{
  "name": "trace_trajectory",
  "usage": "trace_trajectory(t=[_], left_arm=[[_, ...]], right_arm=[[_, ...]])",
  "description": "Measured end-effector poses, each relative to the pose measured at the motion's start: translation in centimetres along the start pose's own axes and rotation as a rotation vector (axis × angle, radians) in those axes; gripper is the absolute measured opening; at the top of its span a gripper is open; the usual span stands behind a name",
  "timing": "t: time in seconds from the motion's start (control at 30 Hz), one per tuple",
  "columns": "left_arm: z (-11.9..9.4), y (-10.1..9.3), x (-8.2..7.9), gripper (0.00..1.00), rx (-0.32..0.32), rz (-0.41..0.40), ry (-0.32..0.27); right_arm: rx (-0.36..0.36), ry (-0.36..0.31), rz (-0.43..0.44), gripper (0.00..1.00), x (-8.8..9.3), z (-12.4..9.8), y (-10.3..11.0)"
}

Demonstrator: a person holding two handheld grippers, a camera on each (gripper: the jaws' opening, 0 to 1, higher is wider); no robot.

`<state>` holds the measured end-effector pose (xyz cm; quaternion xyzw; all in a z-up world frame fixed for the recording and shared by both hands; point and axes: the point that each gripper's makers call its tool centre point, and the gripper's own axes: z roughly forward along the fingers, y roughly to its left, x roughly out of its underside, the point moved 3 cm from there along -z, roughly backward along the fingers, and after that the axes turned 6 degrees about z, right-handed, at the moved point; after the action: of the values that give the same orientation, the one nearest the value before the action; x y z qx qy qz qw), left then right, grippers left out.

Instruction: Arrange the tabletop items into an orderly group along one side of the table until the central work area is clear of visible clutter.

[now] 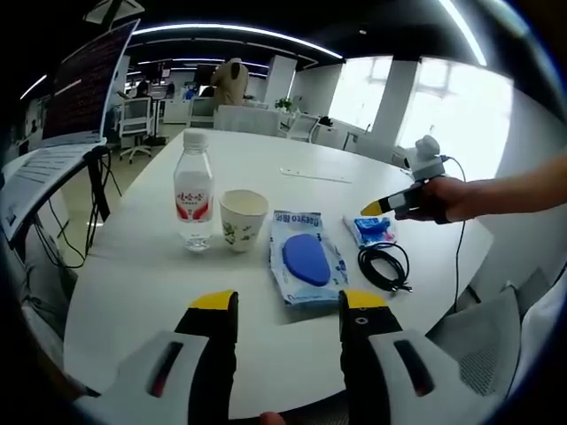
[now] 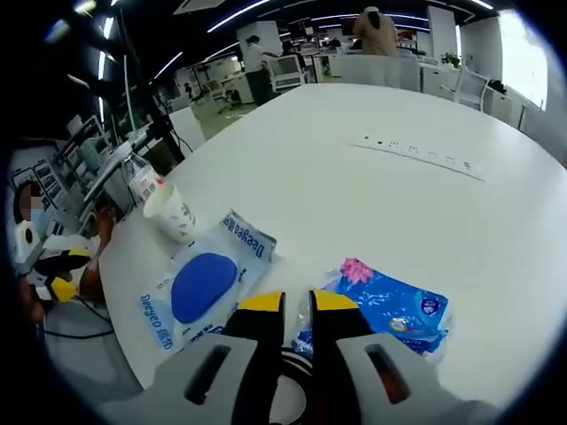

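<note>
The white round table (image 1: 266, 266) is carrying every item in a loose row near its front edge, and the wipes pack serves as the landmark here. The wipes pack (image 1: 306, 258) is lying flat, a pale blue soft packet with a dark blue oval lid in its middle and printed lettering along its top edge; in the right gripper view the same pack (image 2: 202, 282) is sitting just left of the jaws. Left of the wipes pack, the clear water bottle (image 1: 193, 193) is standing upright with a white cap and a red-and-white label, its liquid level not readable. Between the bottle and the wipes pack, just beside both, the paper cup (image 1: 243, 219) is standing upright, white with a small green leaf print; its mouth is open and what is inside cannot be made out. Right of the wipes pack, the coiled black cable (image 1: 385, 266) is lying on the table. Beyond the cable, the small blue packet (image 1: 370, 230) is lying flat; in the right gripper view it (image 2: 390, 307) is showing a bright blue wrapper with a pink flower print.

The left gripper (image 1: 288, 310) is hovering over the table edge in front of the wipes pack, jaws spread wide and holding nothing. The right gripper (image 2: 298, 303) is sitting low over the near corner of the small blue packet, its yellow-tipped jaws drawn nearly together with a narrow gap; whether it is gripping anything cannot be told.
</note>
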<state>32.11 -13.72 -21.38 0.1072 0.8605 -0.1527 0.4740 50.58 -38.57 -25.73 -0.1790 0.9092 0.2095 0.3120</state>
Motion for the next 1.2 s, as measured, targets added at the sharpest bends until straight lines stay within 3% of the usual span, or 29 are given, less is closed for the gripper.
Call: trace_trajectory(t=[0.43, 0.77, 1.2], left_arm=[[-0.2, 0.2, -0.1, 0.45, -0.008, -0.012, -0.011], [-0.1, 0.2, 0.0, 0.45, -0.003, -0.010, -0.009], [-0.1, 0.4, 0.1, 0.45, -0.014, -0.012, -0.001]], right_arm=[[-0.042, 0.041, -0.007, 0.14, -0.6, 2.7, 1.6], [-0.080, 0.093, -0.056, 0.25, -1.7, 5.4, 2.8], [-0.102, 0.147, -0.139, 0.26, -2.3, 6.8, 3.7]])
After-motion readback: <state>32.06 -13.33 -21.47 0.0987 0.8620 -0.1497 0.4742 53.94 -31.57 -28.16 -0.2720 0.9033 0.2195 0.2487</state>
